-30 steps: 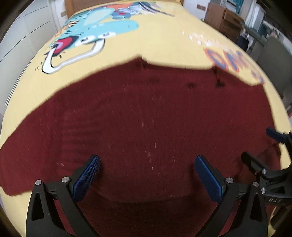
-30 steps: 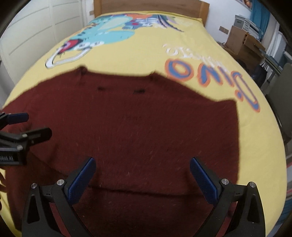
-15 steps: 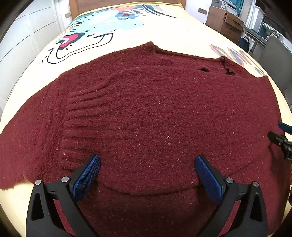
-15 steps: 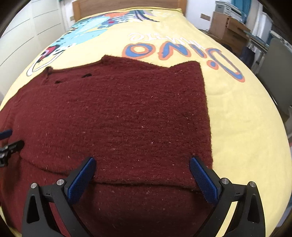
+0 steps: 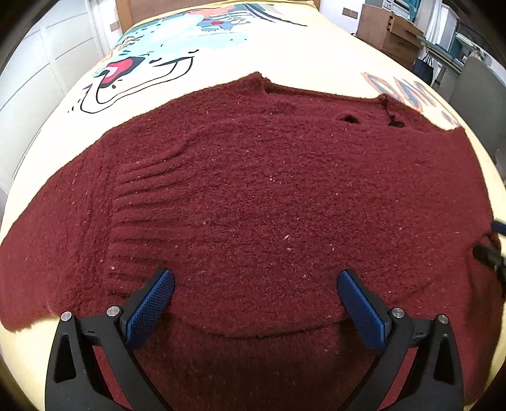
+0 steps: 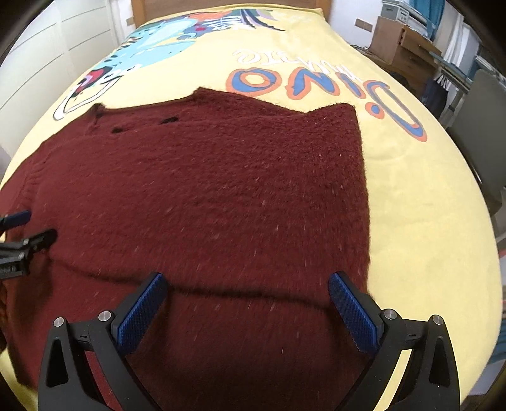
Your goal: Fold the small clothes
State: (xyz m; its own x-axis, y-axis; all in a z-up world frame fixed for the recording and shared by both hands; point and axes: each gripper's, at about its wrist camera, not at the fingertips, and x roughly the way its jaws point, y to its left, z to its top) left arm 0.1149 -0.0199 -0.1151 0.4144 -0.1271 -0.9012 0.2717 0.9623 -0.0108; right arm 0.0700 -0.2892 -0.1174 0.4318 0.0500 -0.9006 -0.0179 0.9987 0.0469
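Note:
A dark red knitted sweater (image 5: 268, 196) lies flat on the yellow bedspread (image 5: 221, 47), neckline toward the far side. Its near part is folded over, with a fold edge running between my fingers in both views. The sweater (image 6: 221, 196) fills the left and middle of the right wrist view, its right side ending in a straight edge. My left gripper (image 5: 256, 284) hovers open over the sweater's near middle, nothing between its blue pads. My right gripper (image 6: 248, 289) is open too, just above the fold edge. The left gripper's tips (image 6: 28, 230) show at the right wrist view's left rim.
The bedspread (image 6: 411, 196) carries a cartoon dinosaur print and orange-blue lettering (image 6: 316, 82). White wardrobe doors (image 5: 38, 79) stand to the left. A wooden cabinet (image 5: 389, 28), cardboard boxes (image 6: 398, 41) and a grey chair (image 6: 480, 132) crowd the right of the bed.
Both views have steadied after a blurred sweep. The right gripper swung right toward the sweater's right edge, then back a little. Both grippers stayed open and empty throughout.

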